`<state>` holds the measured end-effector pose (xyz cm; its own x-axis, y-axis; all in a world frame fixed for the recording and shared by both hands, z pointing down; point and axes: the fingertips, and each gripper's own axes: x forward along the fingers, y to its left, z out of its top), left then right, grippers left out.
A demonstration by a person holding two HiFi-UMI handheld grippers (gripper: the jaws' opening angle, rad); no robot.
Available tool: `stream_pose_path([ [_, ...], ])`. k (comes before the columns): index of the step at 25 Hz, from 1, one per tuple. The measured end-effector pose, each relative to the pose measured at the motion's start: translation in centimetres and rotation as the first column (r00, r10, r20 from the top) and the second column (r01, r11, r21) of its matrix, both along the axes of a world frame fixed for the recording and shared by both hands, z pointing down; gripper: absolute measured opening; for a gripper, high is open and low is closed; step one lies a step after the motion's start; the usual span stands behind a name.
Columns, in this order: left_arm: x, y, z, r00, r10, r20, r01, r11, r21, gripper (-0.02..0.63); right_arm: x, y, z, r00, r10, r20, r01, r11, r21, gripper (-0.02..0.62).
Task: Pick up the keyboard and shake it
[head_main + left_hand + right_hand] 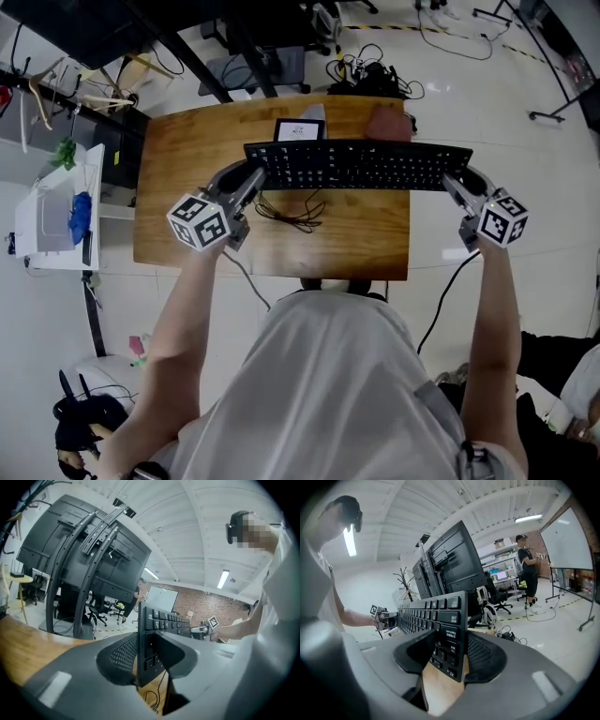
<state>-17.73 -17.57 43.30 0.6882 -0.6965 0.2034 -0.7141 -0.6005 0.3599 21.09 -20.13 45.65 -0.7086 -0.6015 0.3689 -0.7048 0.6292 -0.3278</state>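
We make out one legend only: a key [450, 633] at the near end of the keyboard [433, 611] seems to say "Caps Lock". The other keys' marks, and the print on the white card [300, 130], are too small for us.

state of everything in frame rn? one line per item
keyboard: lifted off the table, held at both ends, keys facing up.
left tool: shut on the keyboard's left end.
right tool: shut on the keyboard's right end.
cable: loose tangle on the table, below the keyboard.
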Motion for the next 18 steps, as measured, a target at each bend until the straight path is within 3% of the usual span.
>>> stream_pose_path([
  [4, -0.7, -0.6, -4.0, 0.999, -0.027, 0.017, 0.025, 0.992, 0.122, 0.109, -0.7, -1.2, -4.0, 1.000, -0.009, -0.004, 0.010, 0.994, 0.112, 0.183],
  [8, -0.6, -1.0, -8.8, 0.998, -0.052, 0.040, 0.038, 0.956, 0.290, 0.113, -0.7, -1.6, -8.9, 1.000, -0.007, 0.001, 0.006, 0.959, 0.283, 0.183],
  [13, -0.8, -0.1, -15.8, 0.996, -0.071, 0.060, 0.031, 0.859, 0.511, 0.115, -1.0, -1.0, -15.6, 1.000, -0.009, 0.030, -0.008, 0.855, 0.518, 0.183],
  [18, -1.0, 1.1, -21.6, 0.992, -0.111, 0.068, 0.038, 0.748, 0.662, 0.120, -1.1, 0.0, -20.6, 0.998, -0.011, 0.061, -0.031, 0.752, 0.658, 0.183],
])
